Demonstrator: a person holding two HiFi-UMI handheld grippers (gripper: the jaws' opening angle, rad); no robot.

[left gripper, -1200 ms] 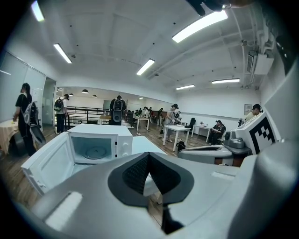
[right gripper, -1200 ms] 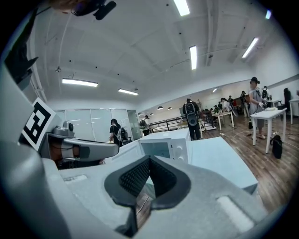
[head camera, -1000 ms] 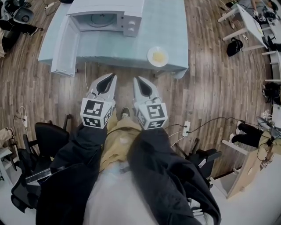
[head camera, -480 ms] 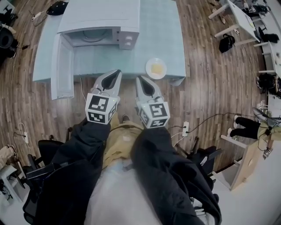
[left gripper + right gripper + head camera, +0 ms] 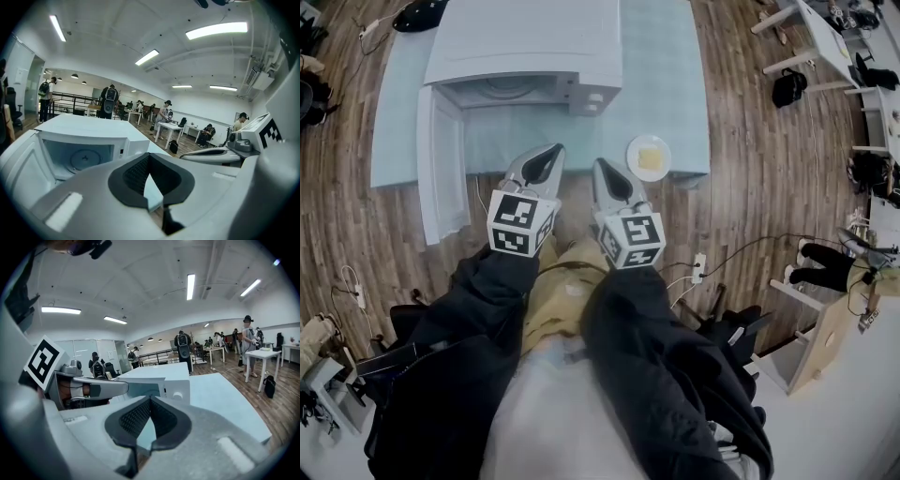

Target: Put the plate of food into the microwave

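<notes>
Seen from my head, the microwave [image 5: 525,47] stands on the left part of the table [image 5: 675,66], its door [image 5: 441,169] swung open towards me. My left gripper [image 5: 554,150] has its jaws pressed together on nothing. Its own view looks straight into the cavity at the round turntable [image 5: 84,158]. My right gripper [image 5: 601,165] is just beside it, jaws likewise together and empty. Only the head view shows the plate of food [image 5: 649,157], at the table's front edge, right of the microwave and near my right jaws.
</notes>
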